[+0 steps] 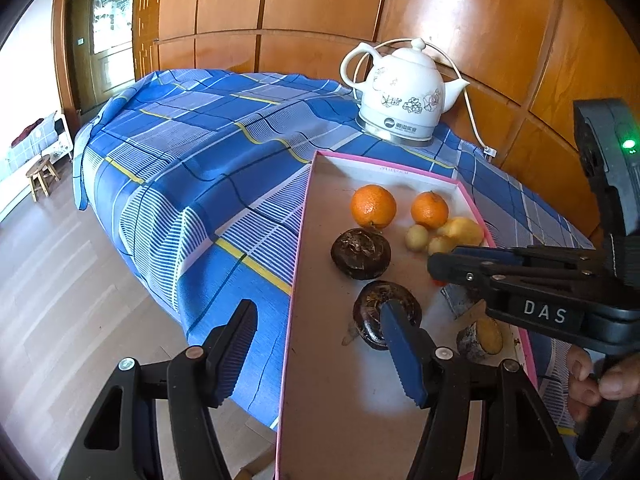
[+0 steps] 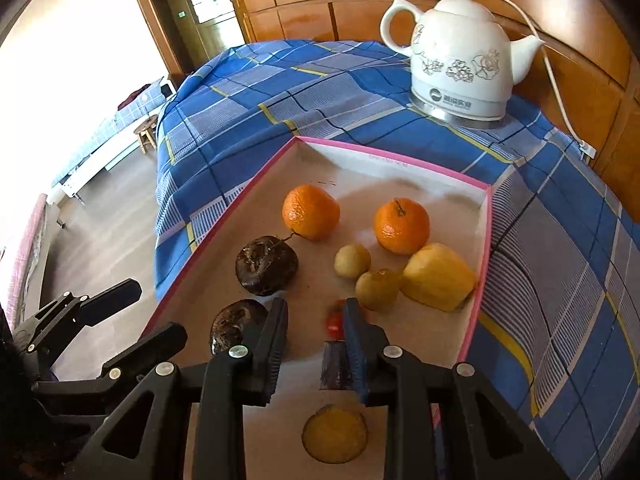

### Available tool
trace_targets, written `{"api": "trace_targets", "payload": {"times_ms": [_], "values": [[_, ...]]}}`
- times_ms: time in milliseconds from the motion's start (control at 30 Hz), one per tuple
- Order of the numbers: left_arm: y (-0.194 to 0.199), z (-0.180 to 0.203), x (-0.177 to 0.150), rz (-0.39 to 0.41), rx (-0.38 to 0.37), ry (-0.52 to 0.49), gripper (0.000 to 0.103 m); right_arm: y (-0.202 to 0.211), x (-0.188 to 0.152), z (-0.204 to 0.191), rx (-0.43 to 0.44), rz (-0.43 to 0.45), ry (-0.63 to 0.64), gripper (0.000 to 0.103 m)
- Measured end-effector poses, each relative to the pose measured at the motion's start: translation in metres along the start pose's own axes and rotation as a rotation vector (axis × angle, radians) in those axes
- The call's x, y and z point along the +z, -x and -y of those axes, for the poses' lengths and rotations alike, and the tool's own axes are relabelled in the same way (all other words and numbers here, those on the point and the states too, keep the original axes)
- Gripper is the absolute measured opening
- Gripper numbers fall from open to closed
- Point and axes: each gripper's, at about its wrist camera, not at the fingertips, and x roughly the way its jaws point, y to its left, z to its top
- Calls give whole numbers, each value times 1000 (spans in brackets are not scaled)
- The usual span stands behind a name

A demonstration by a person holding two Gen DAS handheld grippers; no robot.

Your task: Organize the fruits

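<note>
A pink-rimmed cardboard box [image 1: 298,240] [image 2: 224,220] lies on a blue plaid cloth. In it are two oranges [image 1: 373,206] [image 2: 311,211], two dark round fruits [image 1: 360,253] [image 2: 265,265], small yellow-green fruits [image 2: 352,260], a yellow chunk [image 2: 438,277], a cut fruit half [image 2: 335,433] and a small red thing [image 2: 334,322]. My left gripper [image 1: 320,354] is open and empty over the box's left rim, one finger before the nearer dark fruit [image 1: 374,308]. My right gripper [image 2: 314,350] is open and empty above the box floor; it shows in the left wrist view [image 1: 436,266].
A white electric kettle [image 1: 402,94] [image 2: 460,56] with its cord stands on the cloth behind the box. Wooden wall panels rise behind. The table edge drops to a wood floor on the left, where a small stool [image 1: 42,174] stands.
</note>
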Motion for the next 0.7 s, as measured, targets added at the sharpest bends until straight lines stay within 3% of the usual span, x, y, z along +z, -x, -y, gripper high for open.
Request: {"api": "trace_targets", "payload": {"times_ms": [400,700], "values": [[2,6,0,3,-4,-11,65,34,-18,17,29,55,-82,29],[7,11,0,18,-8,-22,66,56,-48,7,33,64,-58,29]]}}
